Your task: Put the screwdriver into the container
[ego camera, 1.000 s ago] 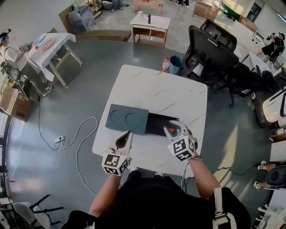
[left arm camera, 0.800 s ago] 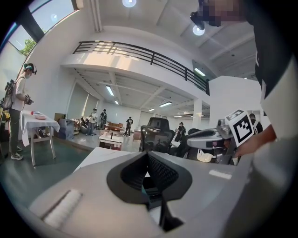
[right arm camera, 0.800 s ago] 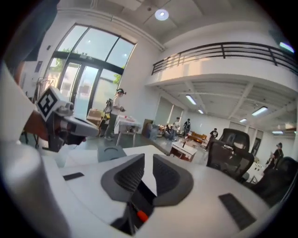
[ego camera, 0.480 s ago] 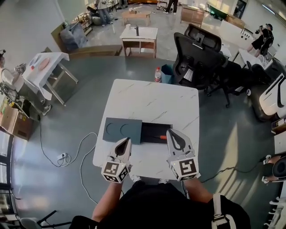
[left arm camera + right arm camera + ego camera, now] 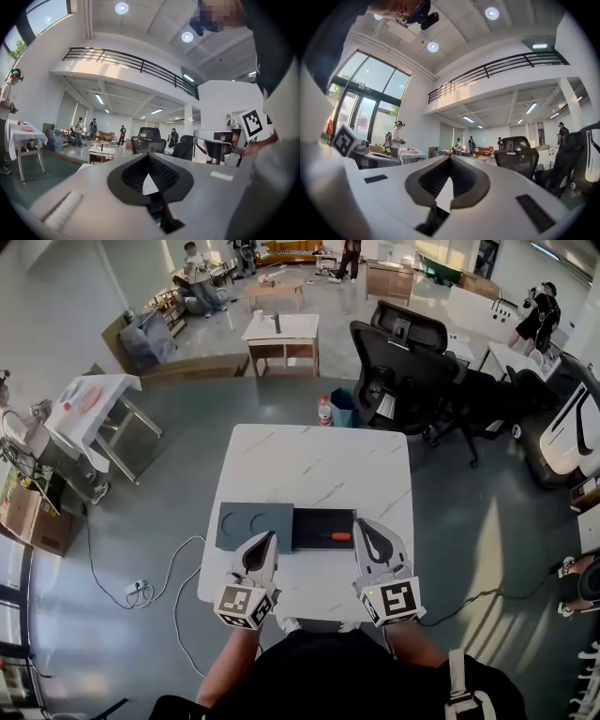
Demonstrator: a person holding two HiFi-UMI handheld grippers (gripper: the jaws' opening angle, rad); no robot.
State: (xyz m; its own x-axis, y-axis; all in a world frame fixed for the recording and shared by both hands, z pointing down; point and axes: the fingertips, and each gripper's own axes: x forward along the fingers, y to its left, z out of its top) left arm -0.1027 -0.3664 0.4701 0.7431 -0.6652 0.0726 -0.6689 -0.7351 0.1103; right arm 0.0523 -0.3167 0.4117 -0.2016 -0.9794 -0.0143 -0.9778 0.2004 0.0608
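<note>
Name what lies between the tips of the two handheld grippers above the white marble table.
In the head view, the open black rectangular container lies between the left gripper and the right gripper, with the orange-handled screwdriver inside it.

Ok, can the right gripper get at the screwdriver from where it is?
Probably yes: the screwdriver lies in the open container just ahead of the right gripper, the lid lying aside, nothing between. Its shut jaws would need opening.

White marble-veined worktop [image 5: 319,460] carries a black open container [image 5: 314,521] near its front edge, with a grey panel [image 5: 253,524] with two round recesses touching its left end
</note>
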